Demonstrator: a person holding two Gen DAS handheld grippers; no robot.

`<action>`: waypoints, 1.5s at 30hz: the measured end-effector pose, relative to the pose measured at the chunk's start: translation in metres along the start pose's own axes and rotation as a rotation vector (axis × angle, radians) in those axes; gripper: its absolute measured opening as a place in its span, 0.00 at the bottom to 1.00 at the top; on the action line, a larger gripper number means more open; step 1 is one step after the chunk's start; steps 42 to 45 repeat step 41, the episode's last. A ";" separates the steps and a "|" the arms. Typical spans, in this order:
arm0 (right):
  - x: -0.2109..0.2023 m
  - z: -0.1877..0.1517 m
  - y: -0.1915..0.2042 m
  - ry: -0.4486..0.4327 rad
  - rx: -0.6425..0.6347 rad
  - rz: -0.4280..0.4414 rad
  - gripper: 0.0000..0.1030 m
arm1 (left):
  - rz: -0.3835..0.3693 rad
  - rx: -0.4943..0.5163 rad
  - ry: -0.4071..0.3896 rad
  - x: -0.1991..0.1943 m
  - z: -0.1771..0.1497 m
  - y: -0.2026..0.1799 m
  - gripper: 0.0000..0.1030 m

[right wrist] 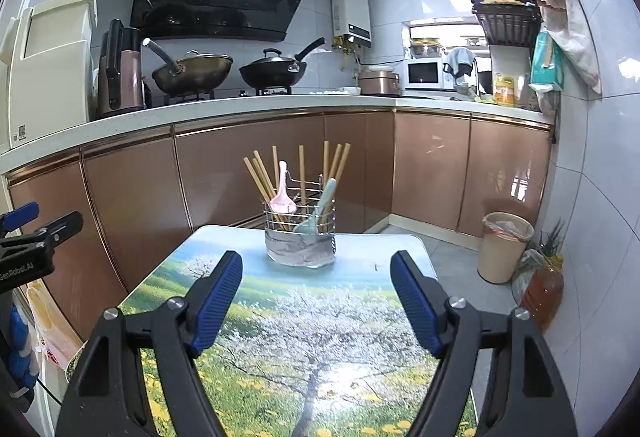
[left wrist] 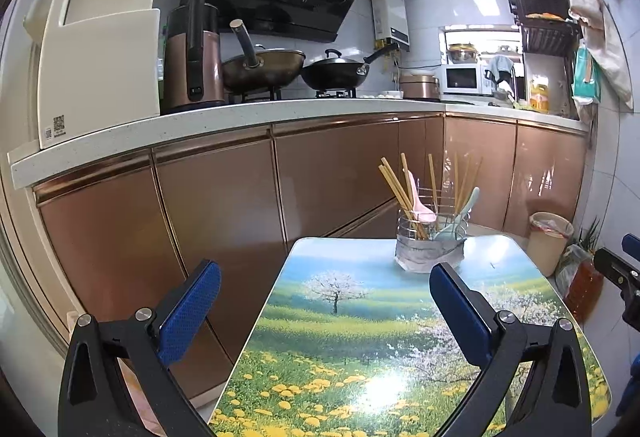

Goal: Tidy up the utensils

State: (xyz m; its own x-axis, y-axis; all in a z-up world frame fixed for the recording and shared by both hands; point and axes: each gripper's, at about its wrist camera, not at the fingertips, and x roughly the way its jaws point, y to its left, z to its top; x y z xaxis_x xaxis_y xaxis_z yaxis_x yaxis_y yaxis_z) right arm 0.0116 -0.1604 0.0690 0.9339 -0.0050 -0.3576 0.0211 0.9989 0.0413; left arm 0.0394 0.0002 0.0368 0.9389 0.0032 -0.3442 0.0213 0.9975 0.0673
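Observation:
A wire utensil holder [left wrist: 430, 237] [right wrist: 300, 237] with a foil-wrapped base stands at the far end of a small table [left wrist: 340, 337] [right wrist: 288, 337] printed with a meadow scene. It holds several wooden chopsticks [left wrist: 398, 193] [right wrist: 260, 181], a pink spoon [left wrist: 420, 211] [right wrist: 282, 199] and a pale blue spoon [left wrist: 456, 221] [right wrist: 318, 209]. My left gripper [left wrist: 326, 277] is open and empty above the table's near left. My right gripper [right wrist: 318, 267] is open and empty, short of the holder. Each gripper shows at the edge of the other's view.
Copper cabinets [left wrist: 208, 205] under a white counter [left wrist: 200, 121] run behind the table. Two woks [right wrist: 192, 71], a kettle [right wrist: 120, 69] and a microwave [right wrist: 424, 73] sit on the counter. A beige bin [right wrist: 504, 245] and an oil bottle [right wrist: 542, 289] stand on the floor at right.

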 end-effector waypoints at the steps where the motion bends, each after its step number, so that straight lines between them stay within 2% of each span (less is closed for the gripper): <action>1: -0.001 -0.001 -0.001 0.000 0.003 -0.003 0.73 | 0.000 0.000 -0.001 -0.002 -0.001 0.000 1.00; 20: -0.016 -0.010 -0.006 -0.010 -0.003 -0.033 0.73 | -0.022 -0.007 -0.018 -0.024 -0.008 0.001 1.00; 45: -0.018 -0.010 -0.009 -0.018 0.002 -0.049 0.73 | -0.039 -0.012 -0.003 -0.024 -0.008 -0.003 1.00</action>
